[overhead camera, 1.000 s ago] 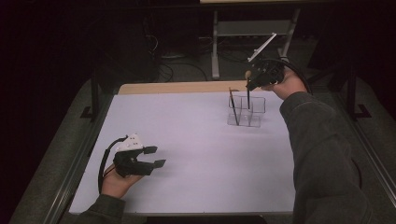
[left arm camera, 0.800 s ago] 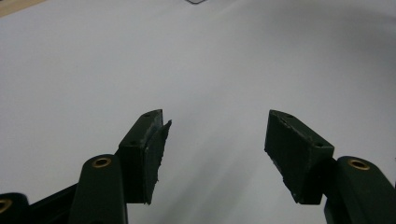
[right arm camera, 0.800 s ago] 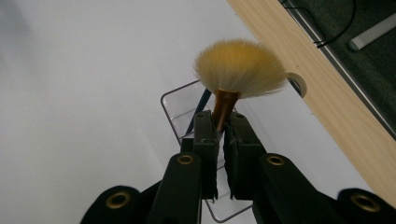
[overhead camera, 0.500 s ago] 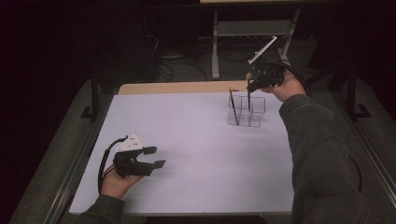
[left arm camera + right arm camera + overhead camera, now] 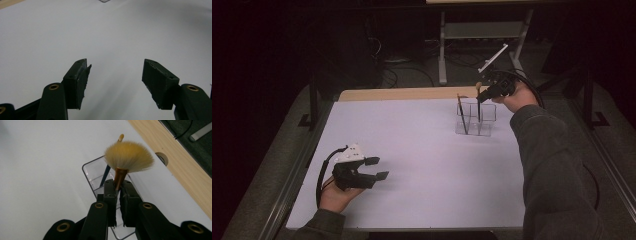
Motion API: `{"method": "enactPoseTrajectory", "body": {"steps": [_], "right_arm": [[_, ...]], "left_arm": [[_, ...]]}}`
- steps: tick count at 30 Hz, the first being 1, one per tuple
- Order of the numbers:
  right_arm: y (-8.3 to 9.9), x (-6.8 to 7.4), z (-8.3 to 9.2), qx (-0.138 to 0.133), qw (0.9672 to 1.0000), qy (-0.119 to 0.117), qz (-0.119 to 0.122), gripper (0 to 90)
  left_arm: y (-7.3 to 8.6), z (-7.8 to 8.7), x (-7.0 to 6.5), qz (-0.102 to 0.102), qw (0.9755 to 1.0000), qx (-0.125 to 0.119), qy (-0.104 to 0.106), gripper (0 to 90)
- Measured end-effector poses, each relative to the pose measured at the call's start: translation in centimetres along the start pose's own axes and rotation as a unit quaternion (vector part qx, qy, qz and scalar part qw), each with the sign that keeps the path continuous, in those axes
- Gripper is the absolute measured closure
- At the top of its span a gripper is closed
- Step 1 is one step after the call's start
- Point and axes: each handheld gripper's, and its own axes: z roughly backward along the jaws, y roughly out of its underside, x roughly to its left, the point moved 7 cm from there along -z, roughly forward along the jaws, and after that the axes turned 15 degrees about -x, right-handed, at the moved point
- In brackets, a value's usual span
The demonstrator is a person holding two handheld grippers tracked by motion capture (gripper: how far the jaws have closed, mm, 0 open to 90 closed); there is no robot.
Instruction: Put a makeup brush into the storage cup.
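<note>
**Two brushes, one clear organiser: a tilted handle is risking a snag on the wall**

One fan brush [image 5: 128,157] is sitting clamped between the right gripper [image 5: 119,192] pads at its copper ferrule, bristles upward, its dark handle reaching down into the clear acrylic organiser [image 5: 476,118] near the far right corner of the white worktop [image 5: 422,165]; whether the handle tip is already resting on the organiser floor I cannot tell; a second, thinner brush [image 5: 461,112] is leaning in the compartment beside it.

Judging from this, the main hazard is the light organiser itself; if the hand is pushing down while the handle is angled, the tip may be catching a divider or wall and shoving or tipping the box, spilling the thinner brush; releasing too high could be letting the fan brush bounce or lean out over the rim; the grip so near the bristles may also be letting the handle swing as the pads part.

The left gripper [image 5: 379,168] is resting near the near left corner of the worktop, its jaws standing apart with nothing between them; it is too far off to be steadying the organiser.
</note>
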Motion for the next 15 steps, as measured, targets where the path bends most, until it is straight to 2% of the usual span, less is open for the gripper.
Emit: {"method": "enactPoseTrajectory", "body": {"steps": [13, 15], "right_arm": [[0.72, 0.03, -0.37, -0.003, 1.0000, 0.000, -0.006, 82.9], [0.95, 0.02, -0.53, -0.002, 1.0000, 0.000, -0.008, 82.9]], "left_arm": [[-0.12, -0.02, -0.07, -0.003, 1.0000, -0.004, 0.000, 36.8], [-0.10, -0.05, -0.13, 0.002, 1.0000, -0.005, -0.001, 36.7]]}}
